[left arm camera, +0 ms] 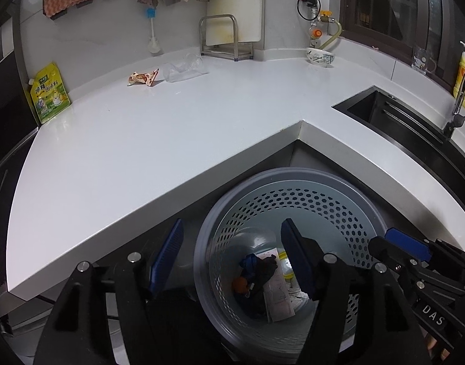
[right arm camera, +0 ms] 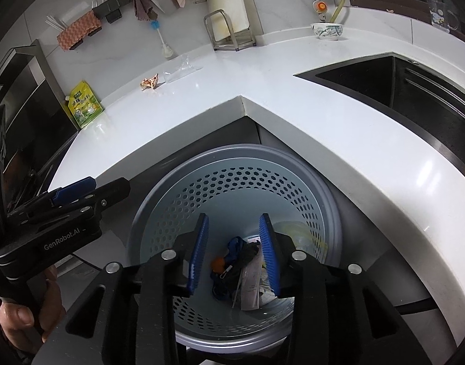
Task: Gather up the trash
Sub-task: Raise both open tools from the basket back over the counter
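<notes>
Hovering over bin (right arm camera: 159,200): left gripper (left arm camera: 232,255) marked "GenRobot.AI", released; right gripper (right arm camera: 234,252) marked "DAS", released, nothing between pads.

bin (right arm camera: 235,182) below counter (right arm camera: 293,115) corner, trash (right arm camera: 232,267) inside, wrapper (left arm camera: 142,78) beside perhaps a cup (left arm camera: 187,68)

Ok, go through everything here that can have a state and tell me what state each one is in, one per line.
left gripper: open, nothing between the pads
right gripper: open, nothing between the pads
waste bin: uncovered, trash at the bottom
snack wrapper: crumpled, lying on the counter
clear plastic cup: tipped on its side beside the wrapper
yellow-green pouch: upright against the wall
bowl: upright on the counter
</notes>
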The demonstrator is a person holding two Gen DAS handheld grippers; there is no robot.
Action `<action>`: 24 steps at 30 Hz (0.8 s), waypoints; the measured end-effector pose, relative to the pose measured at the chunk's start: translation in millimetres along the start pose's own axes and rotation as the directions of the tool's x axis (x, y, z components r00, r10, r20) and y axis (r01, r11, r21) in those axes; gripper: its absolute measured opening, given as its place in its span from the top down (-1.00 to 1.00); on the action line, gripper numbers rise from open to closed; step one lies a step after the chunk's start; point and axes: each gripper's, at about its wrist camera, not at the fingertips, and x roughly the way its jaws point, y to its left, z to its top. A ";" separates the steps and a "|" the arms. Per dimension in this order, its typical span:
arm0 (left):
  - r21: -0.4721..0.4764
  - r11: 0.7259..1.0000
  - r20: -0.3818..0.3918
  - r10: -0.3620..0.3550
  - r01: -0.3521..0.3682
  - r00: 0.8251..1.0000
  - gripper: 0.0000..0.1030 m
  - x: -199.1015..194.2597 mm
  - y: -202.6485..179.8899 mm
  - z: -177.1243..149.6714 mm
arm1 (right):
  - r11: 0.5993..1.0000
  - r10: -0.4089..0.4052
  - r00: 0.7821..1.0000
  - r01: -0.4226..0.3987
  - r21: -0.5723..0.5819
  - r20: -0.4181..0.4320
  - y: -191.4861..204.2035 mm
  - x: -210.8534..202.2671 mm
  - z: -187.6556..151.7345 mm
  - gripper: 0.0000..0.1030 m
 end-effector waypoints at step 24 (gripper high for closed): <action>-0.084 0.996 0.088 0.040 -0.033 0.995 -0.64 -10.9 41.8 36.4 | 1.000 0.018 1.000 -0.018 0.024 0.026 -5.8 -0.2 25.9 0.08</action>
